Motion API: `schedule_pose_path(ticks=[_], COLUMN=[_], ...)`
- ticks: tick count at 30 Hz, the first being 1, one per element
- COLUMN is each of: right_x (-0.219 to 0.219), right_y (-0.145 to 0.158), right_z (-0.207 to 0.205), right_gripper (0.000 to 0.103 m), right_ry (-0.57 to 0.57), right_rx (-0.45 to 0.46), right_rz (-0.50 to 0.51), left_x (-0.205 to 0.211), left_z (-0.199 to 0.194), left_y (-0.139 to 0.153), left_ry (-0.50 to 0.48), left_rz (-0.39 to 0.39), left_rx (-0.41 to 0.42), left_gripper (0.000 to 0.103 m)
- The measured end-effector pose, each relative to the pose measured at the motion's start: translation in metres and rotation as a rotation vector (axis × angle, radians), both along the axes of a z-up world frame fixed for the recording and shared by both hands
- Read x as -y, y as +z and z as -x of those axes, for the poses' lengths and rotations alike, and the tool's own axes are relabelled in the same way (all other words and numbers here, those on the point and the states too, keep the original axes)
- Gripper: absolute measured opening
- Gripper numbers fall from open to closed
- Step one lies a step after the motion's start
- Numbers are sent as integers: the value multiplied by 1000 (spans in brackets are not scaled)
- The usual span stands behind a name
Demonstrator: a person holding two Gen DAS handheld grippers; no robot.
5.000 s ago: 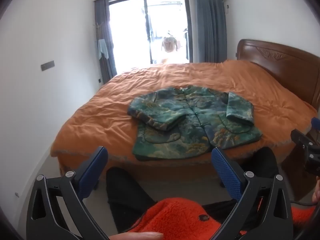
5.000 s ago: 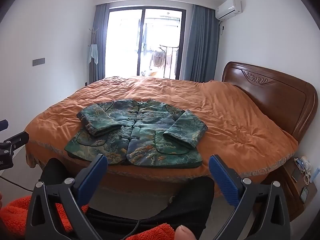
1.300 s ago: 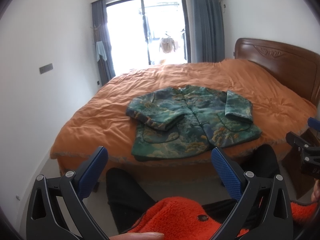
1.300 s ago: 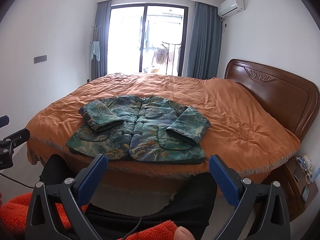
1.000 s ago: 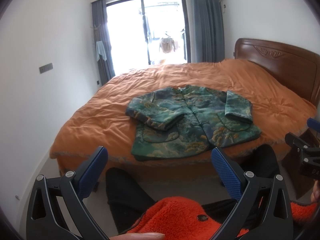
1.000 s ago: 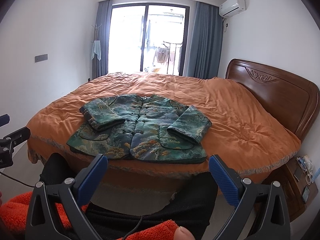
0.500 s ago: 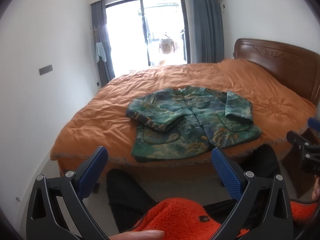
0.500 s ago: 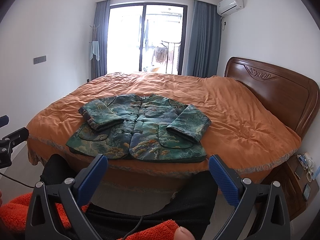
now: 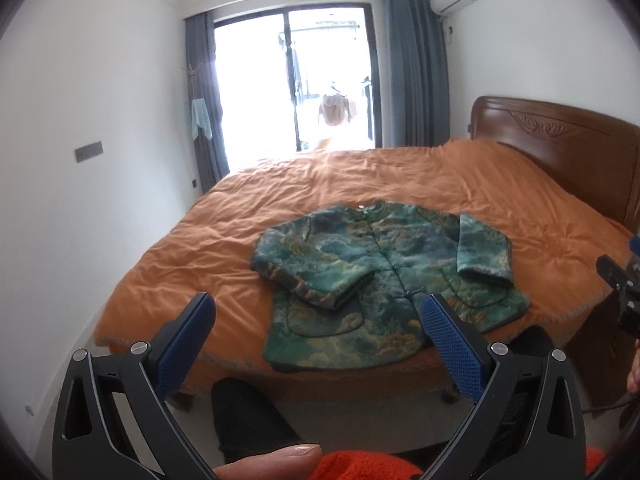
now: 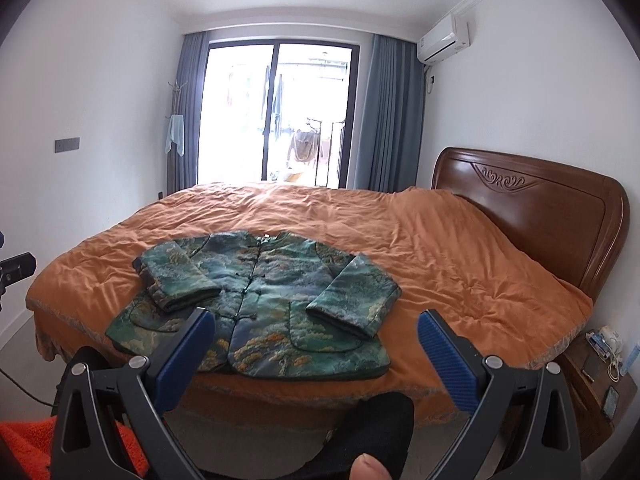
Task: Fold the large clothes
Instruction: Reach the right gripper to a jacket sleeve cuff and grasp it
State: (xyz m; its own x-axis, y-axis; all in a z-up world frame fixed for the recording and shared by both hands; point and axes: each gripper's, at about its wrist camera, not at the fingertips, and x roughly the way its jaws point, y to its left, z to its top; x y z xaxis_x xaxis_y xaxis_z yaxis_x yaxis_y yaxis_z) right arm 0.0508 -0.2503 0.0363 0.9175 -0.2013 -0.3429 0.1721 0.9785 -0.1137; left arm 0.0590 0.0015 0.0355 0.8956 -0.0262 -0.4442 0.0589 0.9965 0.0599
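**Spotter:** Where's the garment relative to the bed?

**Operator:** I see the green jacket (image 9: 384,280) lying flat on the orange bed (image 9: 400,184), front side up, hem toward me. Its hem reaches the bed's near edge, and in the right wrist view the jacket (image 10: 256,304) looks just short of hanging over. Both sleeves are folded in across the body. Its collar points toward the window (image 10: 276,112) beyond the bed.

**Spotter:** And your grippers?

**Operator:** My left gripper (image 9: 320,328) is short of the bed's near edge, jaws spread wide, nothing between the blue pads. My right gripper (image 10: 316,336) is the same: wide apart, holding nothing, short of that edge. Neither touches the jacket. From the left wrist camera I can see the right gripper's black tip off past the bed's near right corner.

**Spotter:** Room to work?

**Operator:** There's bare orange cover on all the other sides of the jacket: a broad stretch between it and the headboard (image 10: 536,216), a narrower one toward the bed's left edge, and plenty behind the collar. A strip of floor (image 9: 360,412) lies between me and the bed's near edge, and my dark trouser legs (image 10: 368,432) sit in it. A nightstand (image 10: 600,364) with small items stands by the bed's headboard corner. The white wall (image 9: 100,200) runs close along the bed's left side.
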Motion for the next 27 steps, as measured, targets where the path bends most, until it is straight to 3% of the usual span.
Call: schedule_pose_path(ticks=[6, 9, 12, 15, 18, 22, 24, 27], right_x=[24, 29, 35, 54, 73, 93, 100, 108], right_y=[10, 1, -30, -65, -91, -108, -116, -132], right_z=[-11, -25, -61, -99, -135, -165, -181, -206], right_gripper=[103, 103, 103, 103, 103, 103, 103, 103], right_ry=[-6, 47, 91, 117, 67, 66, 69, 99], right_rx=[77, 106, -23, -110, -220, -263, -295, -354], right_rz=[-7, 38, 92, 71, 60, 67, 87, 113], left_x=[1, 2, 5, 9, 5, -6, -6, 9], left_z=[-27, -38, -51, -73, -108, -155, -179, -217], left_y=[6, 1, -8, -23, -50, -88, -105, -126], left_ry=[-2, 5, -8, -11, 13, 28, -26, -207], left_rz=[62, 66, 53, -21, -78, -108, -111, -145], left_rx=[9, 9, -7, -38, -118, -242, -299, -386], left_gripper=[103, 103, 103, 103, 103, 103, 103, 103])
